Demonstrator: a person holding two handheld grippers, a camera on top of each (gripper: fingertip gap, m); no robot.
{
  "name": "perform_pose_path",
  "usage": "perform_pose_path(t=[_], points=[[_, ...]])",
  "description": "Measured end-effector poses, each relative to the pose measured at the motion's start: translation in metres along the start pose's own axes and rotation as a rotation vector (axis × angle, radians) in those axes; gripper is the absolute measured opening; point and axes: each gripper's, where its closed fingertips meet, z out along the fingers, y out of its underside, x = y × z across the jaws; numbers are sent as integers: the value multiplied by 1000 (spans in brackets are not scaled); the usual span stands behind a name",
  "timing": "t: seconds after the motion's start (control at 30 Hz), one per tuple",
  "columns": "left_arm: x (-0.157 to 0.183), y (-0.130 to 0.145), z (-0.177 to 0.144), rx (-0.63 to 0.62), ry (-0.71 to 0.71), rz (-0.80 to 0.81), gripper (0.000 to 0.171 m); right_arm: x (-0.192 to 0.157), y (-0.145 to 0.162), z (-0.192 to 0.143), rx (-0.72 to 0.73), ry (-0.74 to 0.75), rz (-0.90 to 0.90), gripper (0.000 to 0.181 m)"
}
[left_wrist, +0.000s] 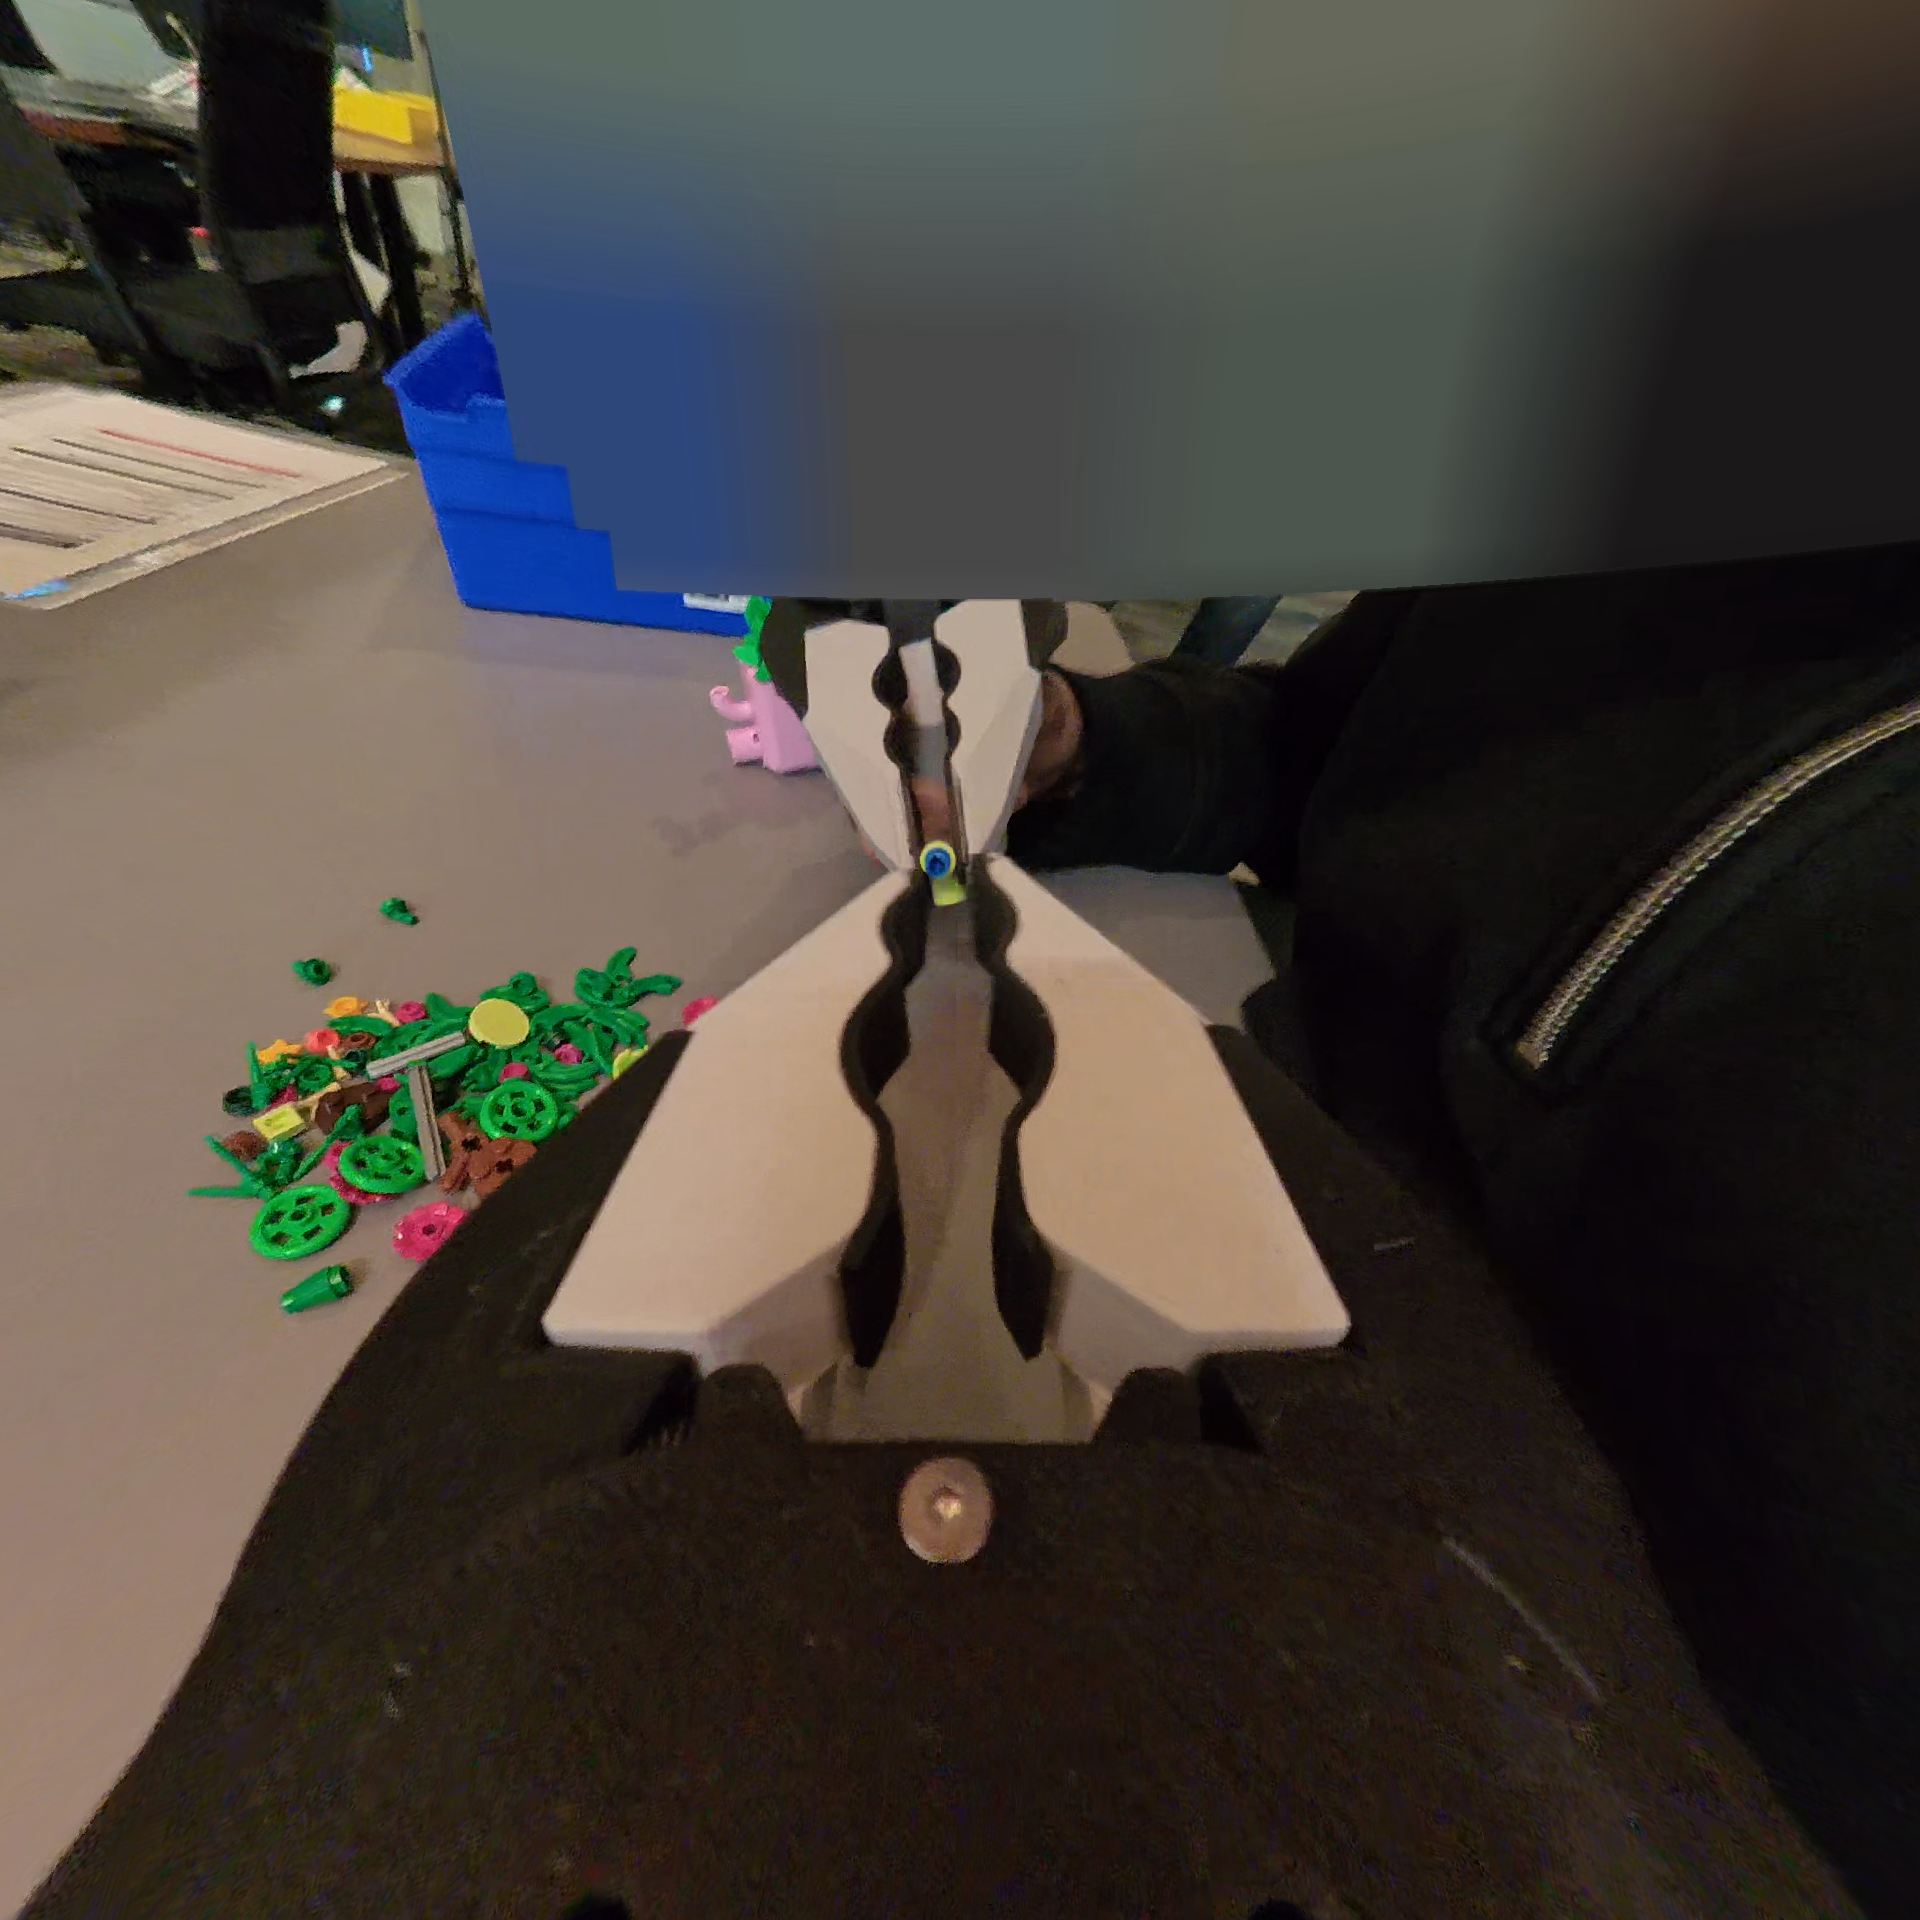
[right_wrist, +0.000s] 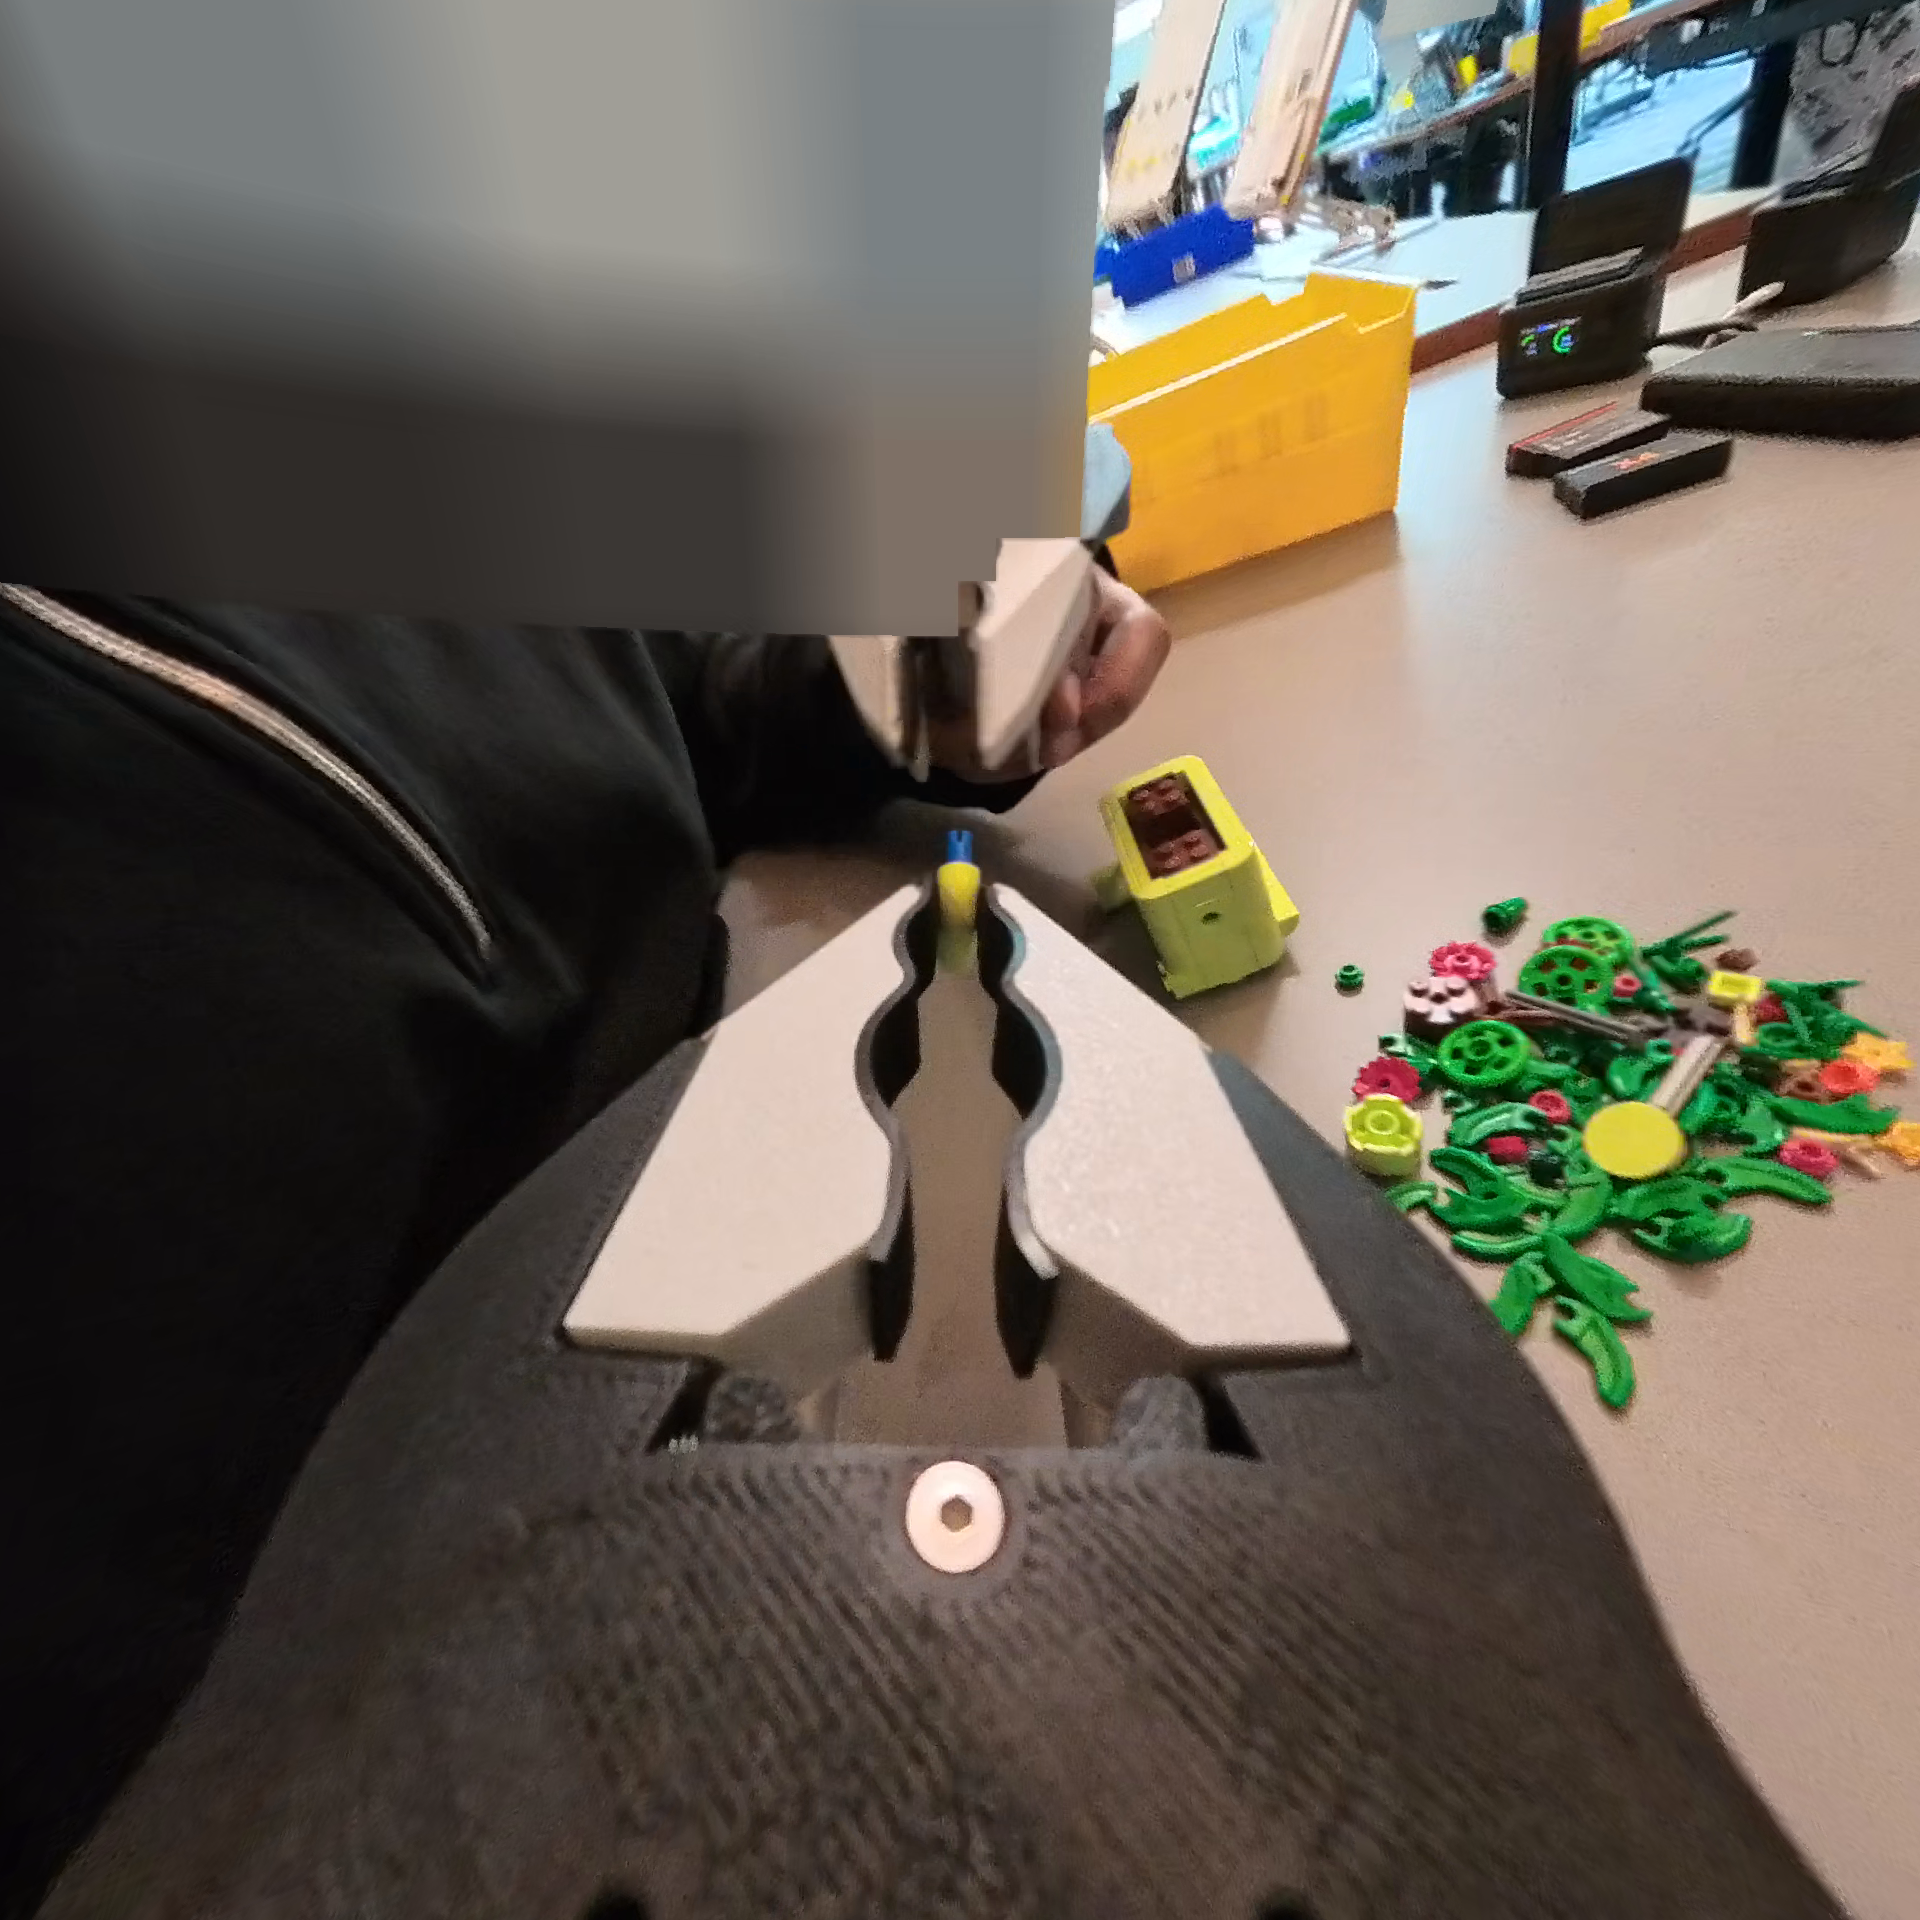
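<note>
My right gripper (right_wrist: 954, 902) is shut on a small lime-yellow piece with a blue pin (right_wrist: 957, 871), and the pin points forward past the fingertips. It is held above the grey table (right_wrist: 1455, 727). My left gripper (left_wrist: 943, 885) faces it tip to tip; its jaws are together with nothing visible between them. In the left wrist view the right gripper (left_wrist: 935, 842) shows just beyond my tips, with the piece (left_wrist: 938, 860) at its end. In the right wrist view the left gripper (right_wrist: 923, 764) shows a short way beyond the pin, held by a hand (right_wrist: 1101, 675).
A pile of green leaves, wheels and small flowers (right_wrist: 1631, 1122) lies on the table and also shows in the left wrist view (left_wrist: 436, 1101). A lime box holding brown bricks (right_wrist: 1195, 883) lies near it. A yellow bin (right_wrist: 1247, 436), a blue bin (left_wrist: 499, 520) and black devices (right_wrist: 1579, 312) stand farther back. A person's black jacket (left_wrist: 1558, 935) is close. My two grippers' fingertips are within a few centimetres of each other.
</note>
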Motion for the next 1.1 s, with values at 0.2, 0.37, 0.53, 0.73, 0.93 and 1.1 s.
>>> perform_pose_path(t=[0.2, 0.37, 0.53, 0.73, 0.93, 1.1], points=[[-4, 33, 10, -228, -100, 191, 25, 9, 24, 12, -179, 146, -175, 6], [-30, 58, 5, -467, -327, 493, 17, 27, 45, 14, -356, 296, -287, 6], [-31, 80, 11, -640, -371, 637, 14, 37, 61, 14, -499, 394, -386, 6], [-33, 90, 16, -739, -410, 719, 9, 37, 67, 19, -552, 418, -423, 6], [-38, 95, 17, -791, -445, 766, 3, 38, 70, 20, -577, 432, -435, 6], [-40, 95, 20, -802, -487, 815, 1, 41, 71, 18, -588, 455, -429, 6]])
